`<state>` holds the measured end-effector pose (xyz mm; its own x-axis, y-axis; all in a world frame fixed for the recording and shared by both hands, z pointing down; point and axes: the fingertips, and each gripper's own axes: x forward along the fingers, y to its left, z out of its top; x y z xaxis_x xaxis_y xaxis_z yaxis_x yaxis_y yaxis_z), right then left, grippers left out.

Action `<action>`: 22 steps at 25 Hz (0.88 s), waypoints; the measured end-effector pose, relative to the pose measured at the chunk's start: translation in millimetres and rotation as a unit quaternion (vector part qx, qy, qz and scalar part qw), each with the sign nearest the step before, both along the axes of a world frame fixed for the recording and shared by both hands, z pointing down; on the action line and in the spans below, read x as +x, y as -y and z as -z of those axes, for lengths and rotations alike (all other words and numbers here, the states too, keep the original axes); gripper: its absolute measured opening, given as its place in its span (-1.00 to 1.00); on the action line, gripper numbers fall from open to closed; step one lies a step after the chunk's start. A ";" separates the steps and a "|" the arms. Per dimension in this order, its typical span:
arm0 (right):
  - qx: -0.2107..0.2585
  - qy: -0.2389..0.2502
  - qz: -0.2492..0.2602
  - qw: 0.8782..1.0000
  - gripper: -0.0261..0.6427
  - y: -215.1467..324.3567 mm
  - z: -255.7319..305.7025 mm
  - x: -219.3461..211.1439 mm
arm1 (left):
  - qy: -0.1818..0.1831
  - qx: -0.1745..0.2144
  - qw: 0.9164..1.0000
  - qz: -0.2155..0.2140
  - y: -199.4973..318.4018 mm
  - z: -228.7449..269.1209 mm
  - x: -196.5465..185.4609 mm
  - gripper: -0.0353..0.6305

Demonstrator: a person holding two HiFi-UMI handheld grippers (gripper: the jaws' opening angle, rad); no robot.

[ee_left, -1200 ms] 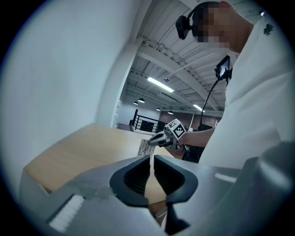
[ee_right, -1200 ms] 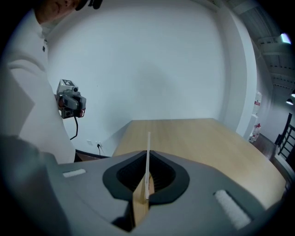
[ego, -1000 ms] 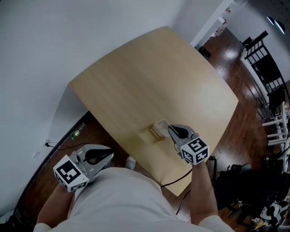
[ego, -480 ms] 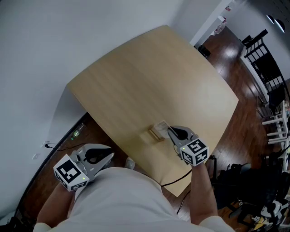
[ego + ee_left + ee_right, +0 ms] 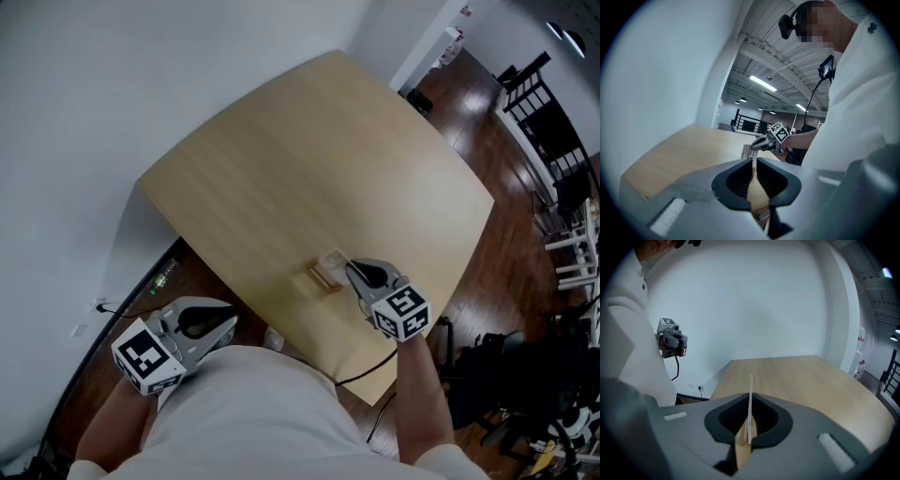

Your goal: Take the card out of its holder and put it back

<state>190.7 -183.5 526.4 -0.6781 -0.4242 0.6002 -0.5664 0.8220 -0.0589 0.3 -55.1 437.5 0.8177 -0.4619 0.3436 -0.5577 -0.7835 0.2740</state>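
— Pale wooden table (image 5: 309, 159), broad, with one item near its front edge: we record a small wooden card holder (image 5: 319, 279) there. Are we agreed on the card?

— We are. The thin white card (image 5: 333, 260) stands at the holder, on the side nearer the right tongs (image 5: 749, 427), and it is slightly tilted in the head view. Those tongs are clamped on it. In the right gripper view the card shows edge-on and upright, pinched between the two dark pads, with its upper edge rising past the tips.

— Is it seated in the holder or lifted clear?

— We cannot tell. The head view shows card and holder touching or very nearly so, but no view shows whether the lower edge sits in the slot. From the left gripper view we note dark printed stripes on the card's face.

— And the left tongs (image 5: 753, 165)?

— Their tips meet, with nothing between them. In the head view they are off the table's near edge, beside the person's white-shirted torso (image 5: 244, 412) and well apart from the holder. They point toward the table.

— Anything further?

— The right tongs' white cube with black square markers (image 5: 403, 312) sits over the table's front edge. A dark wooden floor (image 5: 487, 141) lies to the right of the table, and a white wall (image 5: 112, 75) lies behind it.
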 end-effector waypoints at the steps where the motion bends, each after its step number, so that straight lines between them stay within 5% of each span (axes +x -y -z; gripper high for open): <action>1: 0.000 -0.002 0.002 1.000 -0.86 -0.4 -0.8 -0.8 | 0.001 0.000 1.000 0.000 0.0 0.3 0.0 -0.79; 22: -0.028 0.027 -0.016 0.999 -0.86 -5.2 -53.5 6.0 | 0.018 -0.004 1.000 0.006 -3.4 2.4 -11.4 -0.79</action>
<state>196.8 -178.3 579.9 -0.6969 -0.4124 0.5868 -0.5866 0.7985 -0.1354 -11.1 -51.7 435.2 0.7997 -0.4678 0.3763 -0.5759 -0.7750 0.2603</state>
